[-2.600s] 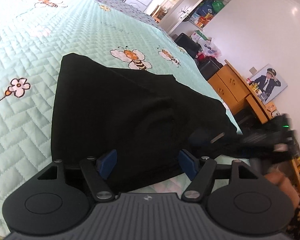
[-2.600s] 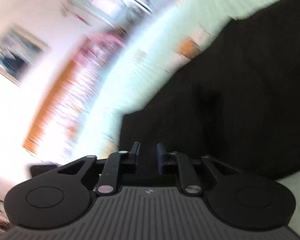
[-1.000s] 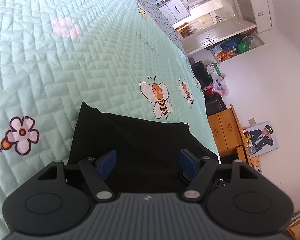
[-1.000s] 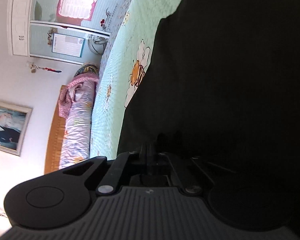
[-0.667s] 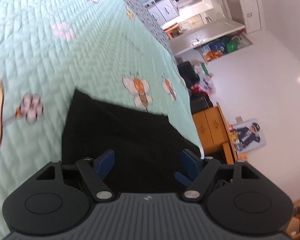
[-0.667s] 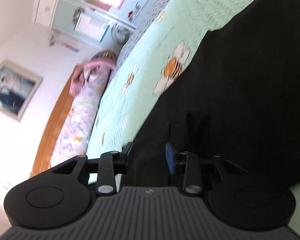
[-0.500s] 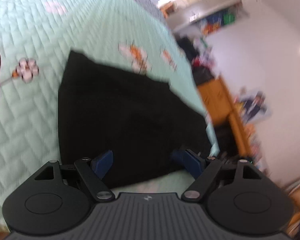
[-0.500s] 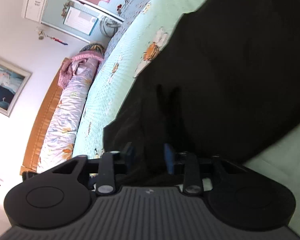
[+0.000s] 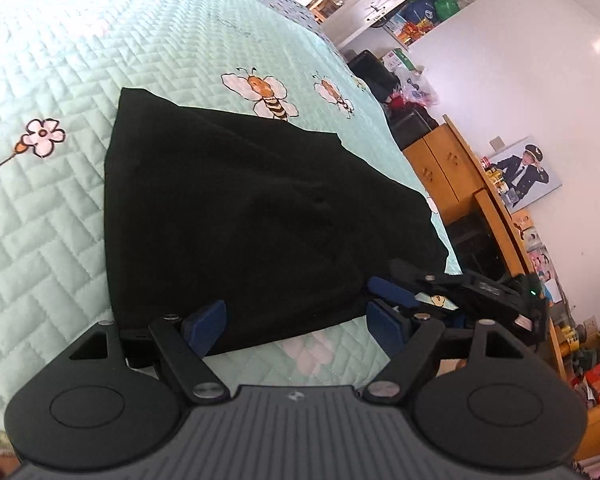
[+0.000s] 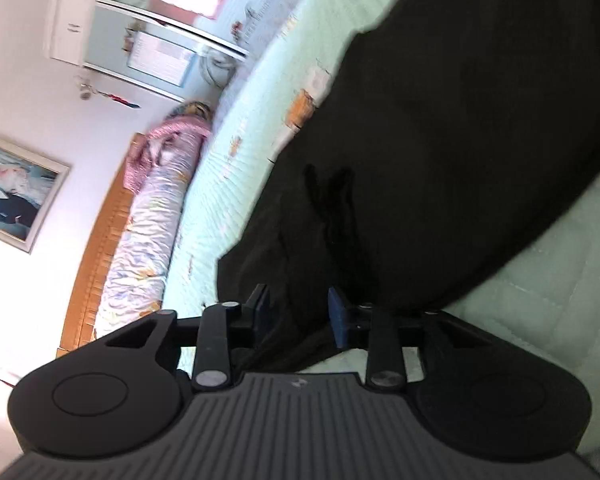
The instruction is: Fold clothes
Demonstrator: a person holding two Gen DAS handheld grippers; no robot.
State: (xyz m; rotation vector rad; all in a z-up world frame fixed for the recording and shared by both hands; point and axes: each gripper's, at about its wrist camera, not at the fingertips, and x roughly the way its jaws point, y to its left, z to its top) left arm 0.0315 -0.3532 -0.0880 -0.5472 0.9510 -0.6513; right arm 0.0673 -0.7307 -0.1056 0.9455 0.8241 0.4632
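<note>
Black garment [image 9: 252, 216]: folded, flat on mint quilted bedspread [image 9: 52, 208]. Left gripper [image 9: 296, 322]: jaws wide, empty, at the garment's near edge. Right gripper [image 10: 298, 312]: jaws opening, part-open, cloth between, pads clear. Wooden cabinet [image 9: 444, 164] beside the bed.

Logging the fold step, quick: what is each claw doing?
Left claw: open, holding nothing.
Right claw: opening, black garment between its pads, not gripped.
</note>
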